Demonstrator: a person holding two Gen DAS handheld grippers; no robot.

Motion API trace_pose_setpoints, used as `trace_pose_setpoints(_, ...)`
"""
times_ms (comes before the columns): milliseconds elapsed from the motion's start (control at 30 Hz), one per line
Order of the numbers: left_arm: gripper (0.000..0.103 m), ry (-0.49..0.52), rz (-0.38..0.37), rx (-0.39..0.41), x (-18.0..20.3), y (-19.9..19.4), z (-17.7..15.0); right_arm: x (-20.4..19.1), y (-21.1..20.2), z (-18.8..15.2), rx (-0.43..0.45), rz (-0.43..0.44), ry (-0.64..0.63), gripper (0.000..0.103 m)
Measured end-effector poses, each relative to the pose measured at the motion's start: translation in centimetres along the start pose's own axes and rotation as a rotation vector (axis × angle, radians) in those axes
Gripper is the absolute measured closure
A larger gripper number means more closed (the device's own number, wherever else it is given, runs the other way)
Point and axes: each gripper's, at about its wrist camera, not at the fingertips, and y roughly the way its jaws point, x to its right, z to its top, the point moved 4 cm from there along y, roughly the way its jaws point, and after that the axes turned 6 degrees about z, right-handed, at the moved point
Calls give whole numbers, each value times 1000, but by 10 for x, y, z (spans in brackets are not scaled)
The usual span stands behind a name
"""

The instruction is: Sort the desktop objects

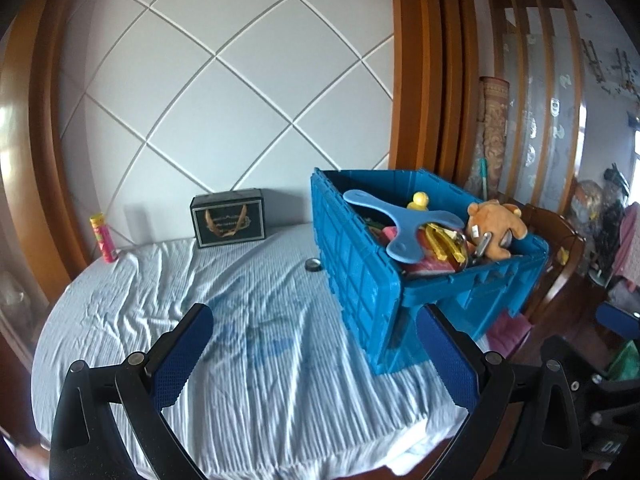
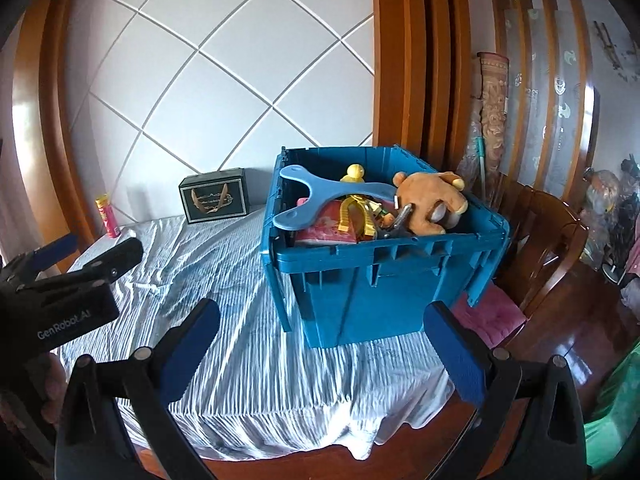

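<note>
On the bench, draped in a wrinkled pale blue-white striped cloth [image 1: 224,320], a large blue plastic crate [image 2: 384,280] stands at the right side, heaped with things: a flat blue three-armed plastic piece [image 2: 316,196] lies on top, with a yellow plastic figure [image 2: 354,174] behind it and a brown plush bear [image 2: 430,200] slumped against the right rim. A hinged lid flap [image 1: 352,260] hangs down the crate's left side. Well apart, by the wall, stand a black rectangular gift box [image 1: 229,218] and a yellow-and-pink tube [image 1: 103,238]; a small dark ring [image 1: 313,265] lies on the cloth just beside the crate.

The left tool [image 1: 314,360] hovers over bare cloth, spread wide and empty. The right tool [image 2: 322,350] faces the crate's near wall, likewise wide and holding nothing.

Sorting looks hardly begun. The heap is the risk, I judge: lifting the blue piece carelessly could drag the bear or figure over the rim, since they overlap. The crate sits near the bench edge, so a push could slide it on the loose cloth. The wrinkles could also snag a finger reaching for the ring.
</note>
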Motion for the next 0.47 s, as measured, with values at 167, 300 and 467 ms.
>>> trace_pose_setpoints(167,0,8,-3,-16,-1,1,-5,2,-2,-2,-9,4,4,0)
trace_pose_setpoints(300,0,4,-8,-5,-4,-4,-6,-3,0,-3,-20,13,-7,0)
trace_pose_setpoints(467,0,-1,-14,8,-8,-9,-7,-10,0,-3,-13,23,-18,0)
